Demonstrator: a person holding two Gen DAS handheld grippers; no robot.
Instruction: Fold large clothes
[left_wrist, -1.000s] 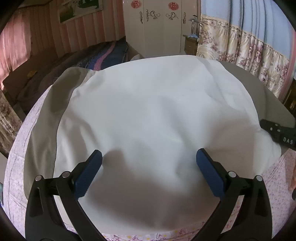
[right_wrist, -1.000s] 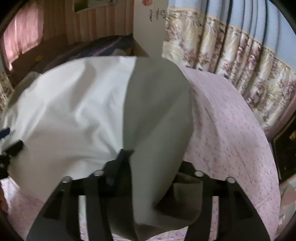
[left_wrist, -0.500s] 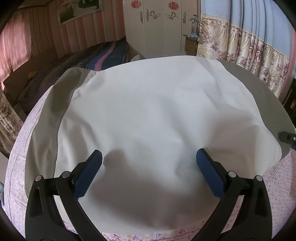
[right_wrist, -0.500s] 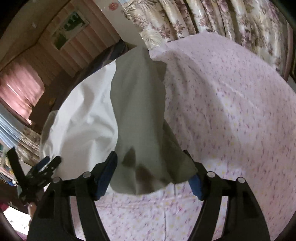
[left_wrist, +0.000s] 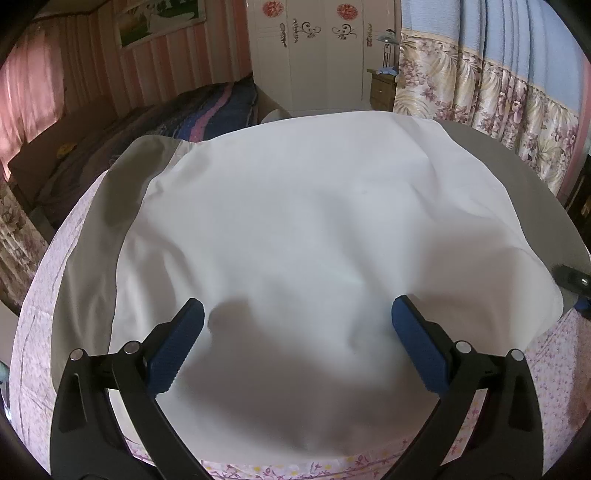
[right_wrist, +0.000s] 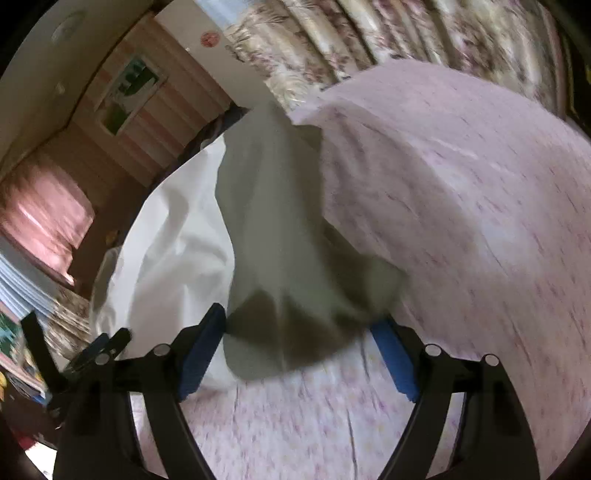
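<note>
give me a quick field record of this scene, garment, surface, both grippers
garment: white body with grey sleeves, spread flat
surface: pink floral sheet
left gripper: open, above the white body, holding nothing
right gripper: open, the grey sleeve end between its jaws; contact unclear, view blurred
fold: not yet visible

A white garment (left_wrist: 314, 221) is spread on the floral bedsheet (left_wrist: 546, 373), framed by the left gripper (left_wrist: 295, 332), whose jaws are parted.
</note>
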